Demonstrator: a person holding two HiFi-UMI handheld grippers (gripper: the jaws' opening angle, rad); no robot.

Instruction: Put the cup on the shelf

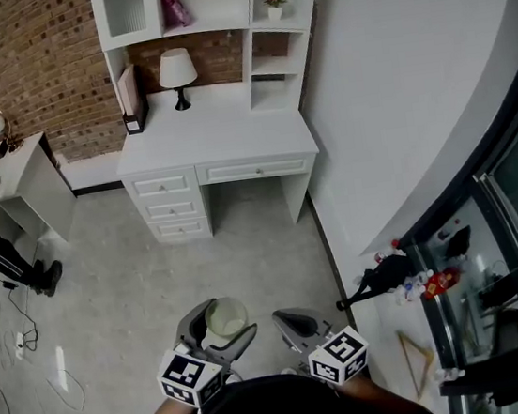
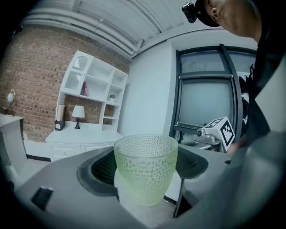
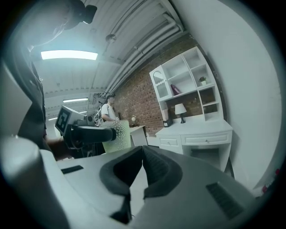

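A pale green dimpled glass cup (image 1: 224, 318) (image 2: 145, 167) stands upright between the jaws of my left gripper (image 1: 222, 325) (image 2: 145, 174), which is shut on it and holds it off the floor. My right gripper (image 1: 290, 321) (image 3: 143, 154) hangs just to its right, its padded jaws shut together on nothing. The right gripper view shows the cup (image 3: 115, 136) off to its left. The white shelf unit (image 1: 213, 4) (image 2: 91, 82) rises over a white desk (image 1: 220, 126) well ahead, against the brick wall.
On the desk stand a small lamp (image 1: 177, 72) and upright files (image 1: 130, 100). A pink item (image 1: 174, 6) and a little plant (image 1: 274, 0) sit in the shelf. A white side table (image 1: 18, 176) is at left. Clutter (image 1: 411, 281) lies by the glass door at right.
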